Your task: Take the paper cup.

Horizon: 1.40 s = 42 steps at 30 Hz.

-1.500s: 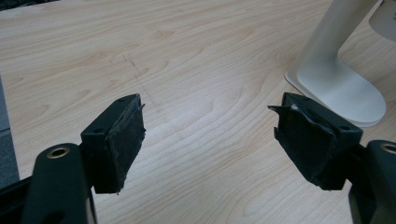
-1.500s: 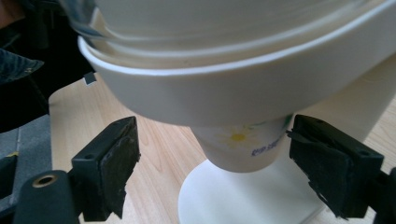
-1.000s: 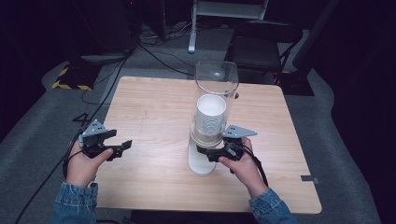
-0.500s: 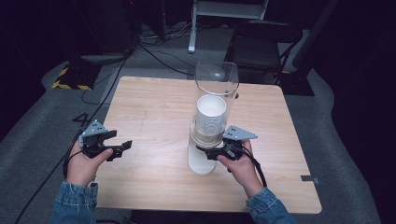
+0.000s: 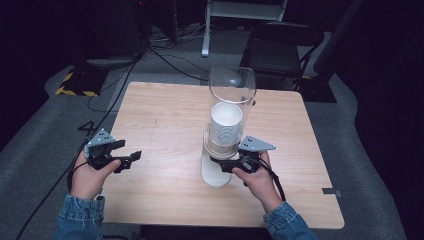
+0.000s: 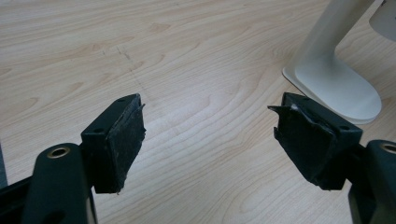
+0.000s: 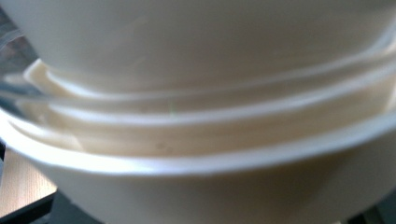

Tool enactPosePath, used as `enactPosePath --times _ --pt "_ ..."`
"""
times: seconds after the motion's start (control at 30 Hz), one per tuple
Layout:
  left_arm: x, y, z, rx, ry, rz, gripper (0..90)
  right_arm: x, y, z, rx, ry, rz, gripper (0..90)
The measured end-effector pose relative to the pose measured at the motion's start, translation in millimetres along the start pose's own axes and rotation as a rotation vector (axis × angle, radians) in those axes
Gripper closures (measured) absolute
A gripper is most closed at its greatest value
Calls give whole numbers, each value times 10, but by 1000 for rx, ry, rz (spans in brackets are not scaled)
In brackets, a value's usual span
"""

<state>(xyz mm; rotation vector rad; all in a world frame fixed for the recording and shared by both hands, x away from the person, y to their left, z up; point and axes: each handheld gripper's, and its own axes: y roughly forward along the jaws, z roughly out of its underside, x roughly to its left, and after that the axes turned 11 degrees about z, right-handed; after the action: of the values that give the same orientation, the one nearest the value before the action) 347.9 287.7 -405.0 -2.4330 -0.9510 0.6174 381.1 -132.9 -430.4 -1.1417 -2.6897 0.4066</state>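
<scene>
The right gripper, jaws just closing, pinches the lowest cup under the tube; the left gripper (well aside) gapes empty.

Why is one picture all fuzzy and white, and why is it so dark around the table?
Right gripper view: the camera sits so close to the stacked white cups that their rims blur. High view: light falls on the wooden table while the room behind stays dark, and the clear tube shows glare. Left gripper view: sharp wood grain, evenly lit.

Overhead view; two low close-ups
</scene>
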Motion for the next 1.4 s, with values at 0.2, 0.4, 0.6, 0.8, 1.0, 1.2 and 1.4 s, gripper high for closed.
enactPosePath --times 0.2,0.4,0.6,0.8,1.0,1.2,1.4 --pt "-4 2 -2 3 1 2 237 17 -14 12 4 8 3 306" --pt "-5 -2 -3 -2 1 0 237 26 -21 17 6 8 7 309" --pt "-3 -4 -5 0 3 0 237 24 -24 37 20 22 -3 318" --pt "3 -3 -5 2 3 3 237 15 -18 36 15 9 -3 317" --pt "3 -9 -4 0 2 -1 237 16 -11 44 3 -19 3 321" --pt "-1 -9 -6 -1 1 1 237 12 -1 57 -6 -40 9 327" --pt "4 -23 -8 -11 -2 -1 237 -1 74 190 64 -70 19 341"
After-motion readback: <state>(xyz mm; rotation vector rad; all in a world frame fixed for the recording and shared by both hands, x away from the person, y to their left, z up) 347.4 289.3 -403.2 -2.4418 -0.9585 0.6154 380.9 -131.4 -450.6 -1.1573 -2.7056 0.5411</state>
